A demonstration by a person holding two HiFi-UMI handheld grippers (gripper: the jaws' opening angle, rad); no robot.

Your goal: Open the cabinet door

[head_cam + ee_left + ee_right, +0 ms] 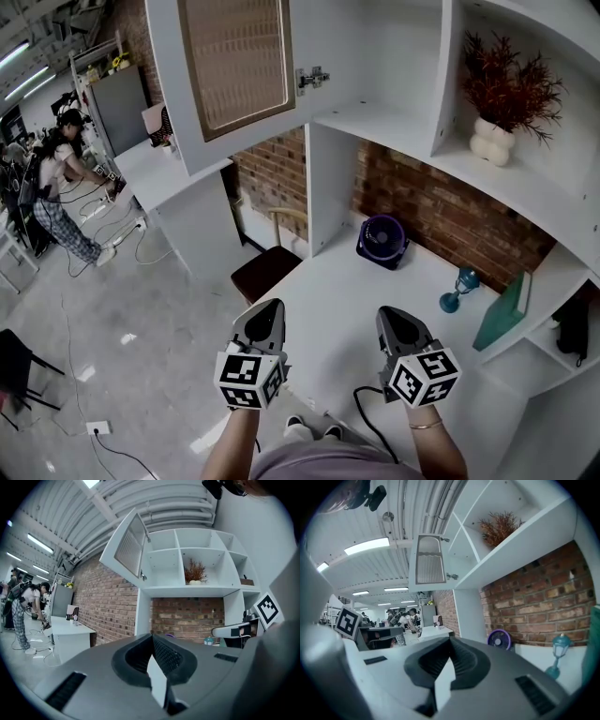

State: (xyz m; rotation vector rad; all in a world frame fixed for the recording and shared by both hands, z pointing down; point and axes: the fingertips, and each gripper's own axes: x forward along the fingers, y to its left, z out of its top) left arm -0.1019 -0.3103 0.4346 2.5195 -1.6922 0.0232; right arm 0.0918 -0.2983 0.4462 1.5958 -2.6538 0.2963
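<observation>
1. Head view first: the cabinet door (234, 66) stands swung wide open at upper left, hinged to the white shelf unit (375, 56) above the desk (356, 309).
2. Left gripper (270, 306) hangs low over the desk's front edge, well below the door and touching nothing.
3. Right gripper (391, 315) sits beside it, level with it, also clear of everything.
4. Left gripper view: jaws pressed together with nothing between them, and the open door (127, 545) is high up at left.
5. Right gripper view: jaws are likewise closed and empty, the door (430, 566) above them.
6. On the desk, a purple fan (382, 240) stands against the brick wall, with a blue ornament (459, 289) to its right.
7. Up on the shelf, a dried red plant (511, 84) sits in a white vase (492, 141).
</observation>
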